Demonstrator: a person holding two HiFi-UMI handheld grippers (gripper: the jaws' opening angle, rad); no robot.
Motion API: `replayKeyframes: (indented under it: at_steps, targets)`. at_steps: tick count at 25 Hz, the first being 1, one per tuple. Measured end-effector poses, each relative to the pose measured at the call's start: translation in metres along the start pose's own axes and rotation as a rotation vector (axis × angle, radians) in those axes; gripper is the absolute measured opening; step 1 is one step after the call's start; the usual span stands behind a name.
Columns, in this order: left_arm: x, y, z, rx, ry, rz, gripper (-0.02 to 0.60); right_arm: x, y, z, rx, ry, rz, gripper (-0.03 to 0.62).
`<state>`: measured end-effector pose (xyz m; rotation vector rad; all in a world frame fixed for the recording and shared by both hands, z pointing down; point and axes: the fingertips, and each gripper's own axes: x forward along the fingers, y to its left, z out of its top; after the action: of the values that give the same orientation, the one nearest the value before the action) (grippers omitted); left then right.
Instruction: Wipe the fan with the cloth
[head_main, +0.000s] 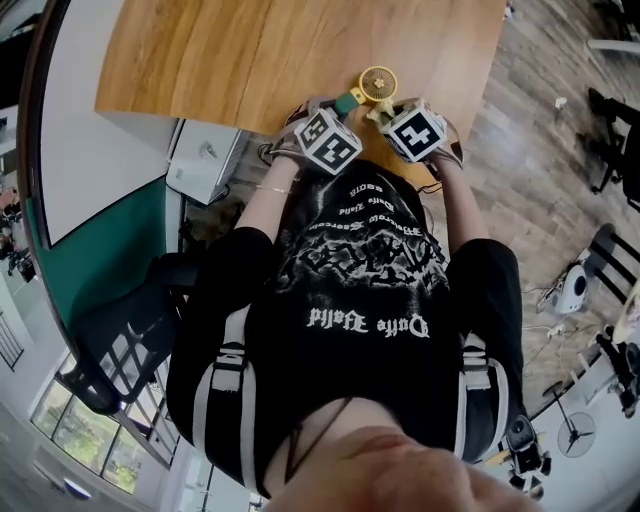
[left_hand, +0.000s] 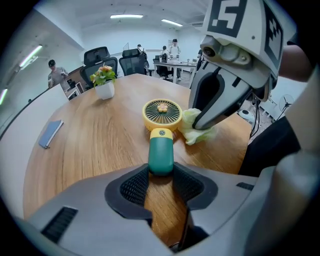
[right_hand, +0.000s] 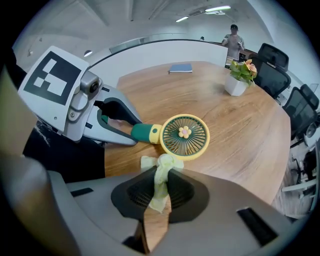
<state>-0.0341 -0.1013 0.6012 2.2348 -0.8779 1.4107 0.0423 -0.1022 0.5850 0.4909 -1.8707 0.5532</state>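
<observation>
- Fan (head_main: 378, 84), small and likely light, lies at the table's (head_main: 250, 60) near edge; left gripper (left_hand: 161, 176) clamps its stiff green handle (left_hand: 161, 150), the safest hold, clear of the thin grille (right_hand: 186, 134).
- Soft, limp cloth (right_hand: 161, 175) hangs pinched in the right gripper (right_hand: 161, 186), at the fan's rim.

Your table (left_hand: 90, 145): pale wood with a rounded edge, bearing a potted plant (left_hand: 104, 82) and a blue notebook (left_hand: 50, 133).
Ahead of you: black office chairs (left_hand: 97, 56), people standing far back (left_hand: 174, 47).
Above you: strip lights (left_hand: 126, 16).
Under you: wood-plank floor (head_main: 540, 90).
Walls (left_hand: 65, 35): white.
</observation>
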Motion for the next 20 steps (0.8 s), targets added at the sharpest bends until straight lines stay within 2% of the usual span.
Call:
replayKeyframes:
  at_steps: [3,8,14,17,20]
  targets:
    - [0.001,-0.001,0.002,0.035,0.002,0.009,0.169,0.005,0.013,-0.001,0.003,-0.002,0.037,0.057]
    - [0.001,-0.004,0.001,0.075,0.014,-0.006,0.167,0.007,0.015,0.011,-0.173,-0.012,-0.034,0.057]
    - [0.004,-0.006,0.004,0.153,0.002,-0.049,0.167,0.011,0.021,0.014,-0.288,-0.008,-0.013,0.057]
    - [0.003,-0.005,0.002,0.140,-0.003,-0.090,0.167,0.012,0.024,0.016,-0.316,-0.018,-0.008,0.057]
    - [0.002,-0.007,0.001,0.092,-0.023,-0.149,0.167,0.013,0.026,0.017,-0.353,-0.031,-0.008,0.057]
